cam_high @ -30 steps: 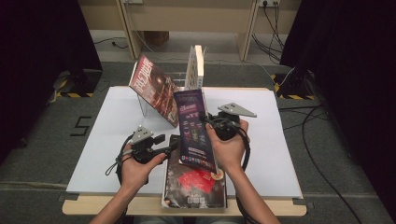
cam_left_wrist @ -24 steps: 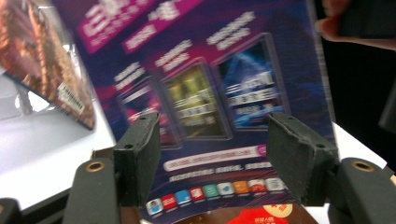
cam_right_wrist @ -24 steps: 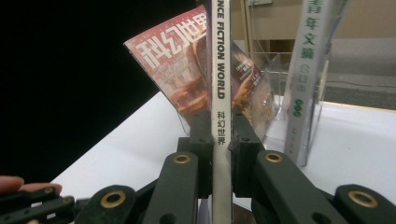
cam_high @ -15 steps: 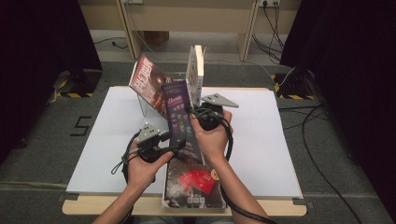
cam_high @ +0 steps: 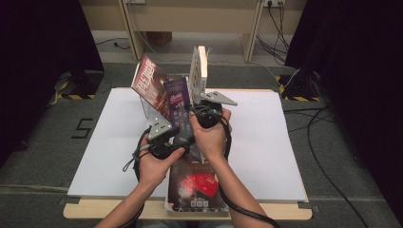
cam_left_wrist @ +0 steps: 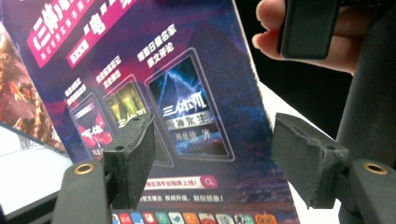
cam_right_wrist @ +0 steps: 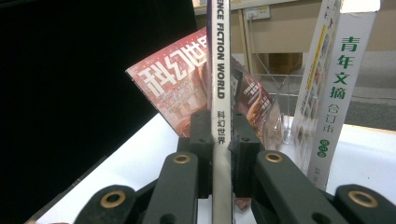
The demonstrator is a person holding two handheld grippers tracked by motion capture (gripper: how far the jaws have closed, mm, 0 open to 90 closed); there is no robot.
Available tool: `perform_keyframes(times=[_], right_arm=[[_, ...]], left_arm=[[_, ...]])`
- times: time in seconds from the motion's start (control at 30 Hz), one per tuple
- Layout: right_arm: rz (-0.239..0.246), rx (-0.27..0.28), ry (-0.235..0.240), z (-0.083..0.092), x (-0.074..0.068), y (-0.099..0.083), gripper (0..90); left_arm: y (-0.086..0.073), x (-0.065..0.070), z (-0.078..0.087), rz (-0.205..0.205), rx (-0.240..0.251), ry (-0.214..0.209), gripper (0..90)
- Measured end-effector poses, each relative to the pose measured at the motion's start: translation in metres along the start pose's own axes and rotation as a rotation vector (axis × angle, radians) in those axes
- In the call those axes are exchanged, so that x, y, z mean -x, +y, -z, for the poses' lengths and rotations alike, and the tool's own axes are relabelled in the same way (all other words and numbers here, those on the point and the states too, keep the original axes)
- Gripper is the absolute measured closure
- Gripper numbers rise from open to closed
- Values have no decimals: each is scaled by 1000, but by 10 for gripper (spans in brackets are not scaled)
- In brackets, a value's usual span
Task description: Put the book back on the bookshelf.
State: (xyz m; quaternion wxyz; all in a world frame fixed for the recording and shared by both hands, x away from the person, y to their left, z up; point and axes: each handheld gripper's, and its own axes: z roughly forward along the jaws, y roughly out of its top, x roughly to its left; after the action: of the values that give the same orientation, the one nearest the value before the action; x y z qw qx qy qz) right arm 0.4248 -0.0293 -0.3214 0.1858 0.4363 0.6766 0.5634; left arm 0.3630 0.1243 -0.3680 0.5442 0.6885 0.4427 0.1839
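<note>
Even overhead light on a bright white table [cam_high: 285, 142], dark surroundings, soft blur in close-ups.

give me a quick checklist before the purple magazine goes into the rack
1. Right claw clamped on the purple magazine at its spine: ok.
2. Left claw clear of the magazine: ok, jaws have just been opening, pads off the cover.
3. Magazine upright, spine to the camera: ok.
4. Gap between the leaning red magazine and the white book: cannot tell if wide enough.
5. White book upright: ok.
6. Clear rack steady: cannot tell.
</note>
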Motion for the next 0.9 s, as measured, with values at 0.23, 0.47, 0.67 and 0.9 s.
perform_keyframes(times=[0.23,0.47,0.67,0.9], right_arm=[[2,2,-3,-1,-1,0,831],[9,-2,-8,-1,-1,-1,831],[14,-5,-14,-1,-1,-2,830],[16,-4,-15,-1,0,-3,829]], left_arm=[[5,6,-7,-21,10,19,285],[5,8,-14,-34,6,54,270],[6,12,-18,-43,7,69,269],[9,16,-23,-45,5,73,269]])
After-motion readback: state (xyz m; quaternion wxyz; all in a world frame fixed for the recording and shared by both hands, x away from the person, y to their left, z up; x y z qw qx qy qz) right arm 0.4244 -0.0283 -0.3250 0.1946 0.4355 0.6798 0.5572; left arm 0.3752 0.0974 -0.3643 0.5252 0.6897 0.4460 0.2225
